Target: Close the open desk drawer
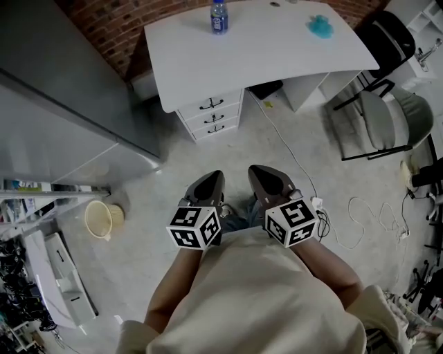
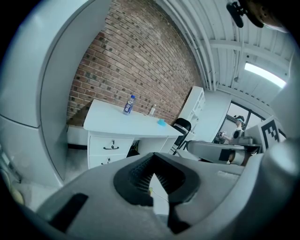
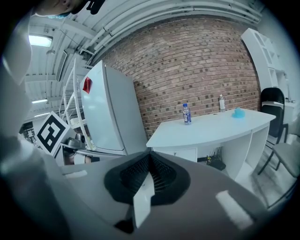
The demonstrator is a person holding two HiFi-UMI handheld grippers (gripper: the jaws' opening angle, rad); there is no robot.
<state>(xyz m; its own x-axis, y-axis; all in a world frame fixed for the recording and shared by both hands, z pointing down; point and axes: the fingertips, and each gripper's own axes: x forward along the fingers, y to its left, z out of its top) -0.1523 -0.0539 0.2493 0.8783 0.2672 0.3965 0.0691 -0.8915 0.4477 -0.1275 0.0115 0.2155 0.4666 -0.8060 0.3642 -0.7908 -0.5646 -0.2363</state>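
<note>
A person stands on a pale floor, seen from above, holding the left gripper (image 1: 213, 178) and the right gripper (image 1: 259, 173) side by side in front of the body, both pointing toward 12 o'clock. Both grippers are fully closed and hold nothing; each gripper view shows the ribbed pads pressed together.

The white bench (image 1: 263, 48) sits well apart from the person at 12 o'clock. Its stack of three drawers (image 1: 212, 115) hangs under the bench's left end, just toward 11 o'clock of the grippers.

Judged from here, the scene fits two stages: a drawer already pushed home with the person standing back, or a drawer ajar by a gap too slight to see at this distance. In either case, it seems wise to keep the drawer fronts centred in view so their edges can be compared, and to mind the white cable (image 1: 291, 148) trailing across the floor at 1 o'clock. Closed grippers offer a blunt, firm tip, well suited to pressing on a flat front.

The three drawer fronts are white, each with a small dark handle at its middle. In the head view and the left gripper view they appear to line up, with none clearly standing out. A bottle (image 1: 219, 16) stands on the benchtop above.
</note>
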